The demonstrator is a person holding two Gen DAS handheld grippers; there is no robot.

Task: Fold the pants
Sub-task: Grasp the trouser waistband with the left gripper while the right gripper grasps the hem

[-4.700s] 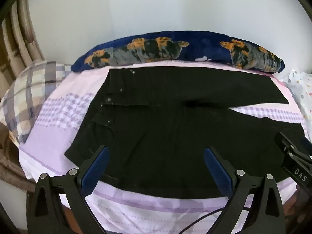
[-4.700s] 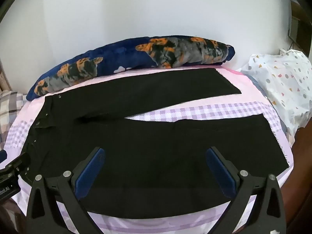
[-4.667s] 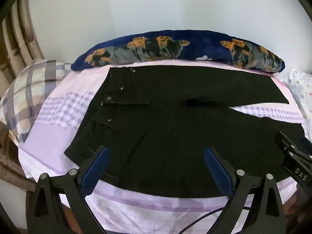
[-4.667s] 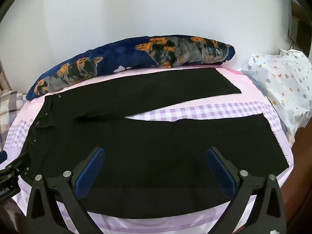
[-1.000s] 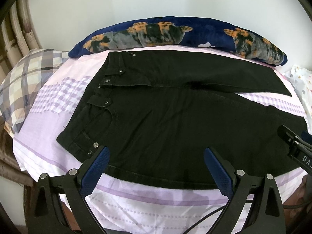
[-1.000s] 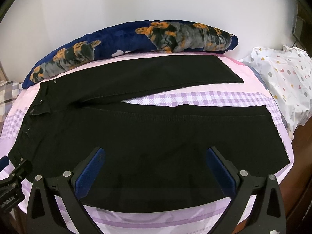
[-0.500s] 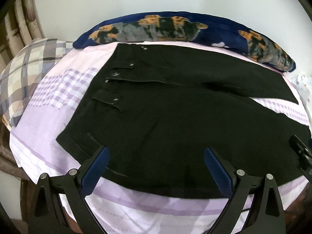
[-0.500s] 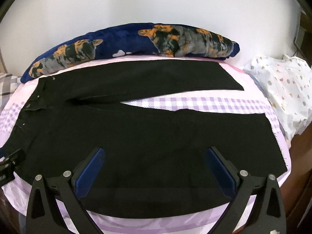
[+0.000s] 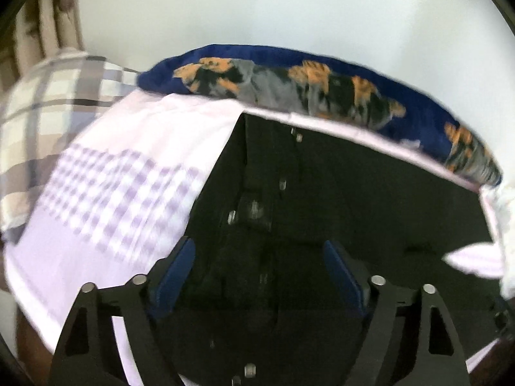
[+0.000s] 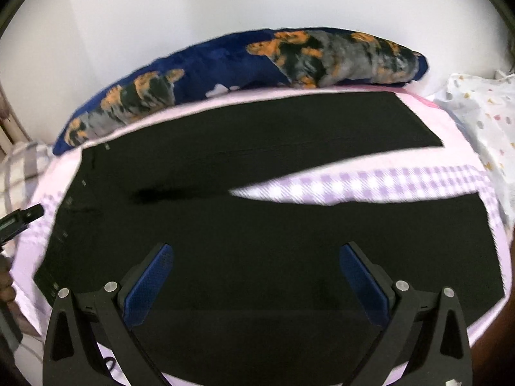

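Pants (image 10: 257,241) lie flat; left fingers (image 9: 180,270) closing, right fingers (image 10: 151,283) wide, both empty.

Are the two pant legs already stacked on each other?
No, the pants lie spread, with a wedge of checked sheet showing between the legs.

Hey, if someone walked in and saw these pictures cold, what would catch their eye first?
Most likely the black pants spread flat over the lilac checked bedsheet, legs parted in a V. Behind them, along the white wall, lies a long navy pillow with orange and grey patches. The left gripper, its jaws just narrowing yet pinching nothing, sits low over the waistband end.
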